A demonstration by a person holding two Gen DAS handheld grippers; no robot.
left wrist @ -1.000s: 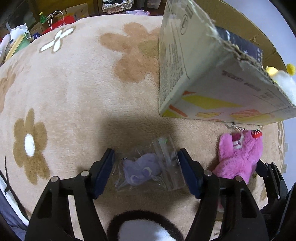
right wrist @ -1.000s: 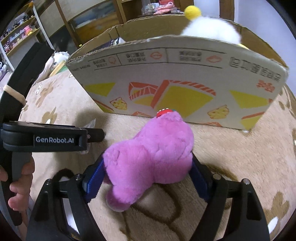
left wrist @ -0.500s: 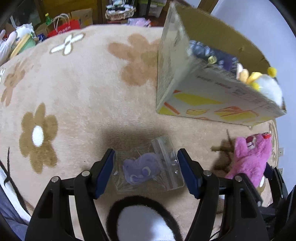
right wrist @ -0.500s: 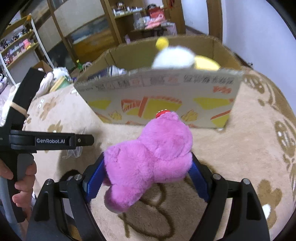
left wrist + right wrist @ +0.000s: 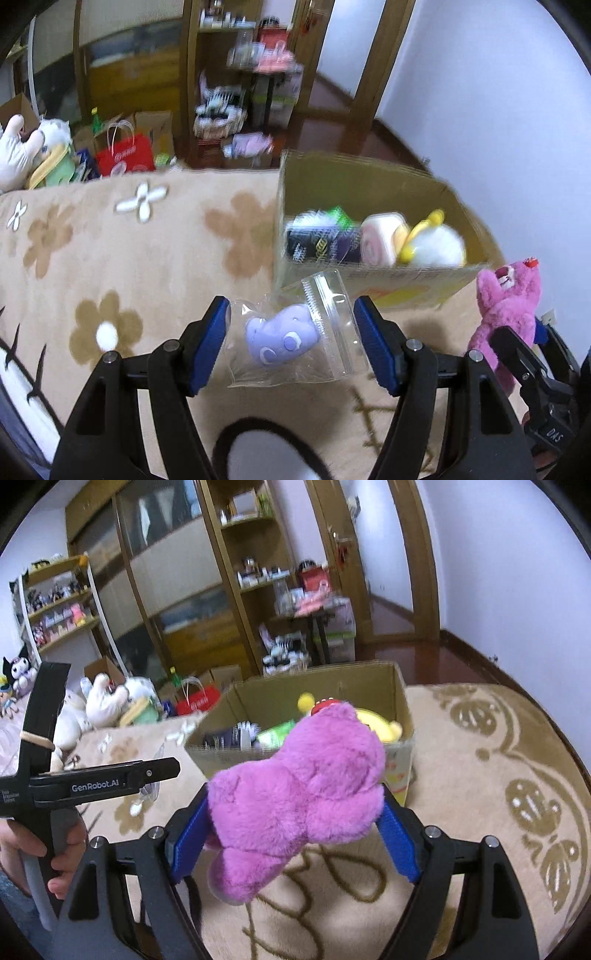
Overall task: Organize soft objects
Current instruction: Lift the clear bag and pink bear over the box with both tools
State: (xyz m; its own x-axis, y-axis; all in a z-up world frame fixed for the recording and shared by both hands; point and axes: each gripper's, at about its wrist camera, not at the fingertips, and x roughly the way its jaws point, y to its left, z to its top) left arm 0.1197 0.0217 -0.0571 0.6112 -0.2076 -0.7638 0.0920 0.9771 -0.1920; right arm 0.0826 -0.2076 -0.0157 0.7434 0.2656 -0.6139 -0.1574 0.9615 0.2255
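My left gripper is shut on a clear zip bag with a small purple soft toy inside, held in the air in front of the cardboard box. My right gripper is shut on a pink plush bear, raised near the box's front wall. The bear also shows at the right of the left wrist view. The open box holds a white and yellow plush, a pink item and dark packets.
The box stands on a beige flower-patterned rug. Behind the rug are a red bag, plush toys, wooden shelves and a white wall. The left gripper's body shows at left in the right wrist view.
Both grippers have lifted with their loads, from low over the rug up to about the height of the box's rim. The inside of the box has come into view.
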